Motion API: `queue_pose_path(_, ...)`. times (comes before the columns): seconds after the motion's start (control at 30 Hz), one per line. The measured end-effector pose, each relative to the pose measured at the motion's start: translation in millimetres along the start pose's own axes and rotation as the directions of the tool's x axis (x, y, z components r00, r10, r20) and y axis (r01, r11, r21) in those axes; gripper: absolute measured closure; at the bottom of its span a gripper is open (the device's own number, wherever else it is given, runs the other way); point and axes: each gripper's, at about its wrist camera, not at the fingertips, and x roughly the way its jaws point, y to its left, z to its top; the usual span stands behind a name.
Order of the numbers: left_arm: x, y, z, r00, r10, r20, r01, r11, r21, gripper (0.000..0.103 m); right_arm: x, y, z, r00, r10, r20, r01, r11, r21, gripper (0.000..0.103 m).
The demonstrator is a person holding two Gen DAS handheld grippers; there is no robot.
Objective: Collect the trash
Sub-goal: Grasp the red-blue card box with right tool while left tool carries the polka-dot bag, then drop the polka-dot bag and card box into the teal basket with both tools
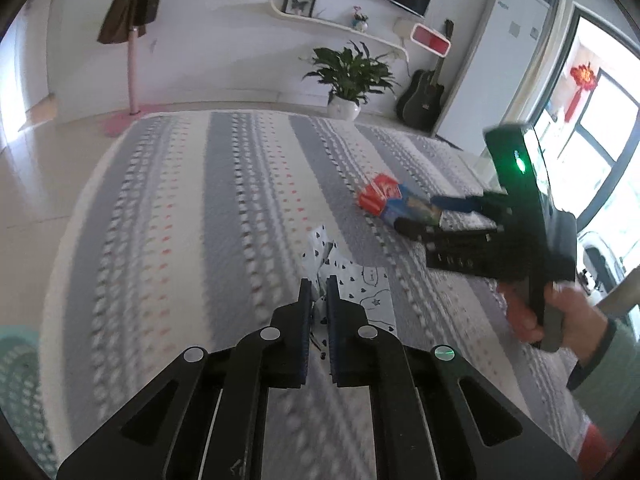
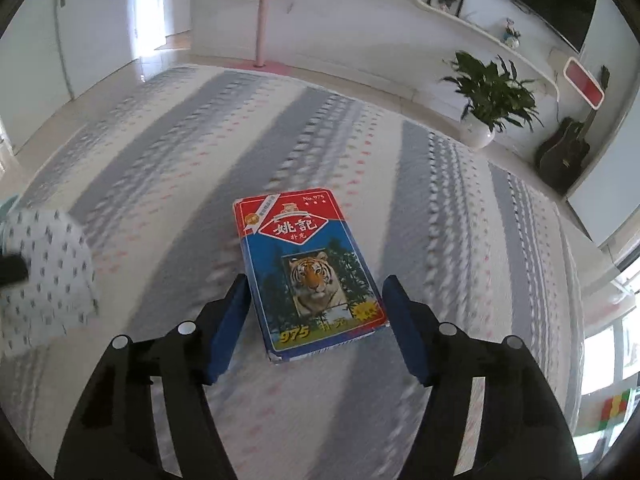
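My right gripper (image 2: 316,320) gapes around the box (image 2: 308,272) lying on the rug (image 2: 160,152); I should centre, then squeeze evenly. My left gripper (image 1: 318,300) pinches the wrapper (image 1: 360,284).

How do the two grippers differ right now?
The left gripper has its fingers shut on the heart-print paper; the right gripper is open. The left holds its piece, while the right only straddles the playing-card box, which lies flat on the striped rug. Both have blue pads and point at trash.
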Motion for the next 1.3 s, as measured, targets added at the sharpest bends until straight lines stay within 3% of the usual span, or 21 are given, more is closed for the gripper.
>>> queue_pose_path(0.23, -91, 49, -1, 0.993, 0.07, 0.1, -0.061, 0.994, -0.092, 0.098, -72, 72, 9, 0.984, 0.135, 0.113, -0.131, 0.99, -0.043, 0.039)
queue_pose_path(0.4, -167, 94, -6, 0.976, 0.162, 0.148, -0.136, 0.976, -0.168, 0.098, -138, 155, 40, 0.927, 0.309, 0.213, -0.28, 0.947, -0.156, 0.039)
queue_pose_path(0.5, -199, 119, -15, 0.962, 0.222, 0.16, -0.188, 0.961, -0.201, 0.098, -159, 207, 53, 0.896, 0.381, 0.23, -0.336, 0.918, -0.211, 0.039)
queue_pose_path(0.6, -227, 154, -31, 0.947, 0.278, 0.163, -0.226, 0.933, -0.279, 0.097, -165, 258, 59, 0.88, 0.424, 0.212, -0.368, 0.893, -0.257, 0.039)
queue_pose_path(0.83, -228, 226, -68, 0.938, 0.339, 0.07, -0.282, 0.865, -0.414, 0.096, -134, 342, 59, 0.894, 0.44, 0.087, -0.403, 0.873, -0.274, 0.039)
queue_pose_path(0.87, -226, 234, -75, 0.939, 0.34, 0.061, -0.282, 0.856, -0.433, 0.09, -125, 353, 58, 0.898, 0.437, 0.057, -0.408, 0.874, -0.265, 0.037)
queue_pose_path(0.9, -225, 241, -81, 0.939, 0.337, 0.065, -0.271, 0.845, -0.462, 0.072, -116, 361, 58, 0.903, 0.428, 0.032, -0.407, 0.878, -0.251, 0.037)
queue_pose_path(0.97, -232, 257, -90, 0.936, 0.341, 0.09, -0.244, 0.809, -0.534, 0.048, -101, 372, 53, 0.899, 0.438, -0.023, -0.432, 0.874, -0.224, 0.035)
queue_pose_path(1.0, -236, 261, -89, 0.93, 0.355, 0.097, -0.249, 0.801, -0.544, 0.048, -93, 376, 51, 0.894, 0.445, -0.052, -0.446, 0.871, -0.206, 0.035)
queue_pose_path(1.1, -249, 257, -84, 0.916, 0.388, 0.105, -0.28, 0.803, -0.526, 0.048, -89, 379, 44, 0.898, 0.432, -0.082, -0.44, 0.876, -0.197, 0.035)
queue_pose_path(1.23, -274, 233, -75, 0.897, 0.415, 0.151, -0.289, 0.81, -0.511, 0.048, -115, 367, 37, 0.911, 0.41, -0.053, -0.412, 0.89, -0.198, 0.035)
queue_pose_path(1.3, -287, 212, -72, 0.883, 0.432, 0.182, -0.3, 0.82, -0.488, 0.041, -137, 356, 37, 0.908, 0.418, -0.019, -0.413, 0.891, -0.19, 0.035)
